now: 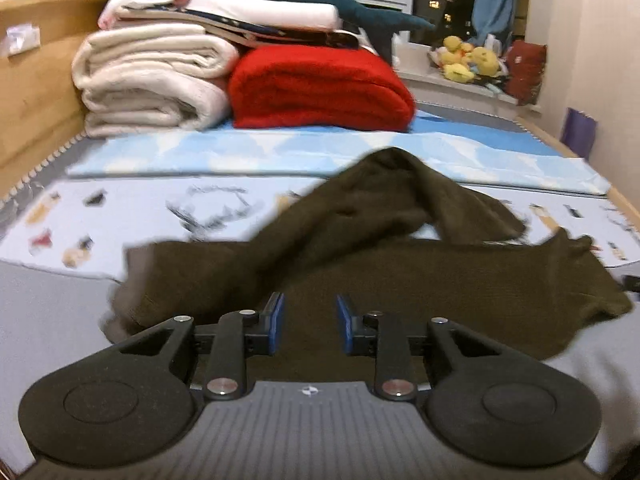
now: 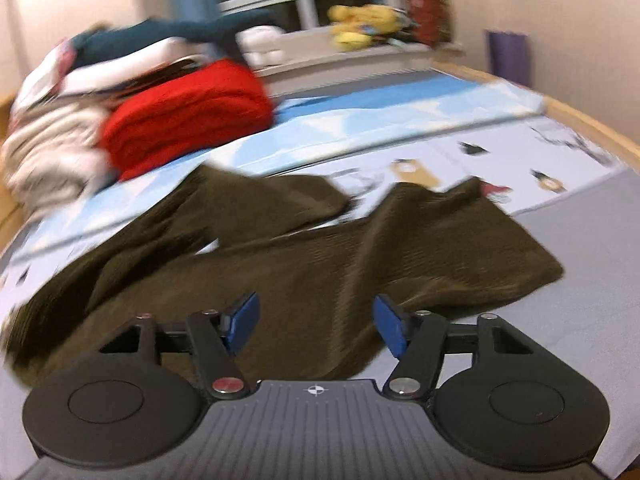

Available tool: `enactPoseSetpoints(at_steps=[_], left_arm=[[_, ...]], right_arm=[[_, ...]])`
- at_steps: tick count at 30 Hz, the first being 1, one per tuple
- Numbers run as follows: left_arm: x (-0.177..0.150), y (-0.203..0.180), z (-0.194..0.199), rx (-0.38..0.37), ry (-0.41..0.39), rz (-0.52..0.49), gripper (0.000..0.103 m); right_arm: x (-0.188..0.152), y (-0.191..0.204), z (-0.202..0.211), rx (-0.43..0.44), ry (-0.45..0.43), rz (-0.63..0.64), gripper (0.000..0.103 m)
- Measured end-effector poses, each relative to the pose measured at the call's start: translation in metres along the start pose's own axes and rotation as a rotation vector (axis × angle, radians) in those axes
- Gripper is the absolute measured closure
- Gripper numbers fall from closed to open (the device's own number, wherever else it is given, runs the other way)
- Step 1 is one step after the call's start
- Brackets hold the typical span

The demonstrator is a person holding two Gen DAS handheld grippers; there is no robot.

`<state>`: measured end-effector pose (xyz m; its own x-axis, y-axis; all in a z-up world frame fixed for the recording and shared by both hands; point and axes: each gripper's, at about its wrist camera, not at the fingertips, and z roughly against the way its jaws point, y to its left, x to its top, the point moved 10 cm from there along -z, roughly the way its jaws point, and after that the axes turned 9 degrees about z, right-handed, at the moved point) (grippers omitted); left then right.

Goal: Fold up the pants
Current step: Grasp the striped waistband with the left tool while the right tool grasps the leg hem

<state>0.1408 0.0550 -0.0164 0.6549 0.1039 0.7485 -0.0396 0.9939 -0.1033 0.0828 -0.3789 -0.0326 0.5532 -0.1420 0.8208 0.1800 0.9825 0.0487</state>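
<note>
pants (image 1: 360, 264): soft, limp, light | grab by hem corners | left gripper (image 1: 310, 322) gapped, empty | right gripper (image 2: 316, 326) spread, empty

You see warm, even indoor light in both views; the window (image 1: 440, 0) behind is dark with small lit specks. The right wrist view is smeared by motion, worst on the red blanket (image 2: 188, 116). Fisheye bending curves the bed (image 2: 592, 136) edges, and corners vignette to black.
</note>
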Motion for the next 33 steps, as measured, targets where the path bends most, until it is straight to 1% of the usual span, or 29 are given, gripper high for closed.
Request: enactPoseSetpoints(at_steps=[2,3,4,5,6,7,8,9,10,11,12,15,16,17,18,20,21,23,24,25,26,27,28,29,30,31,33], left_arm=[[0.002,0.035,-0.022,0.061,0.018,0.044,0.072],[-0.007,0.058,-0.037,0.103,0.068,0.127,0.072],[-0.013,0.075,-0.048,0.109,0.127,0.234,0.072],[-0.021,0.090,-0.061,0.089,0.188,0.353,0.072],[-0.026,0.103,-0.070,0.082,0.218,0.441,0.071],[-0.028,0.111,-0.078,0.086,0.232,0.494,0.070],[-0.035,0.121,-0.089,0.121,0.273,0.529,0.069],[-0.039,0.128,-0.096,0.148,0.302,0.554,0.065],[-0.046,0.137,-0.103,0.160,0.341,0.590,0.061],[-0.050,0.143,-0.109,0.160,0.367,0.631,0.051],[-0.051,0.149,-0.108,0.180,0.364,0.643,0.041],[-0.059,0.152,-0.123,0.208,0.416,0.664,0.028],[-0.058,0.152,-0.128,0.207,0.414,0.663,0.027],[-0.060,0.152,-0.133,0.211,0.430,0.663,0.026],[-0.061,0.152,-0.135,0.218,0.434,0.659,0.021],[-0.060,0.151,-0.137,0.228,0.422,0.636,0.017],[-0.059,0.148,-0.141,0.228,0.419,0.622,0.016],[-0.057,0.144,-0.143,0.251,0.407,0.571,0.016],[-0.054,0.141,-0.148,0.254,0.402,0.548,0.018],[-0.053,0.140,-0.149,0.266,0.398,0.520,0.022],[-0.050,0.138,-0.147,0.281,0.390,0.481,0.036],[-0.047,0.136,-0.148,0.273,0.380,0.466,0.050],[-0.045,0.135,-0.147,0.262,0.377,0.465,0.059],[-0.042,0.133,-0.146,0.252,0.374,0.472,0.071],[-0.041,0.133,-0.143,0.247,0.371,0.475,0.077],[-0.039,0.130,-0.141,0.241,0.371,0.475,0.079],[-0.034,0.126,-0.130,0.219,0.363,0.476,0.083]], right_arm=[[-0.003,-0.038,-0.018,-0.066,0.078,-0.066,0.037],[-0.008,-0.056,-0.028,-0.073,0.108,-0.127,0.034],[-0.020,-0.073,-0.043,-0.068,0.170,-0.199,0.024],[-0.035,-0.086,-0.061,-0.041,0.238,-0.289,0.021],[-0.048,-0.099,-0.074,-0.031,0.300,-0.354,0.019],[-0.061,-0.106,-0.084,-0.026,0.361,-0.401,0.019],[-0.076,-0.106,-0.096,-0.016,0.430,-0.450,0.019],[-0.080,-0.106,-0.105,0.004,0.456,-0.483,0.019],[-0.081,-0.106,-0.112,0.016,0.466,-0.488,0.019],[-0.081,-0.106,-0.118,0.019,0.472,-0.479,0.019],[-0.078,-0.106,-0.123,0.018,0.471,-0.465,0.019],[-0.073,-0.102,-0.144,0.018,0.478,-0.453,0.018],[-0.072,-0.107,-0.150,0.019,0.471,-0.456,0.015],[-0.070,-0.105,-0.155,0.013,0.467,-0.454,0.014],[-0.068,-0.105,-0.158,0.008,0.455,-0.443,0.013],[-0.063,-0.100,-0.165,-0.006,0.445,-0.406,0.013],[-0.061,-0.100,-0.169,-0.011,0.440,-0.387,0.013],[-0.059,-0.098,-0.171,-0.024,0.434,-0.351,0.019],[-0.058,-0.099,-0.172,-0.033,0.433,-0.334,0.028],[-0.057,-0.101,-0.173,-0.049,0.432,-0.314,0.048],[-0.055,-0.105,-0.172,-0.070,0.425,-0.302,0.062],[-0.052,-0.111,-0.172,-0.079,0.411,-0.310,0.081],[-0.050,-0.117,-0.169,-0.075,0.398,-0.335,0.085],[-0.047,-0.124,-0.166,-0.078,0.383,-0.362,0.087],[-0.044,-0.131,-0.162,-0.088,0.371,-0.372,0.090],[-0.041,-0.136,-0.158,-0.095,0.360,-0.374,0.091],[-0.034,-0.144,-0.150,-0.081,0.338,-0.393,0.093]])
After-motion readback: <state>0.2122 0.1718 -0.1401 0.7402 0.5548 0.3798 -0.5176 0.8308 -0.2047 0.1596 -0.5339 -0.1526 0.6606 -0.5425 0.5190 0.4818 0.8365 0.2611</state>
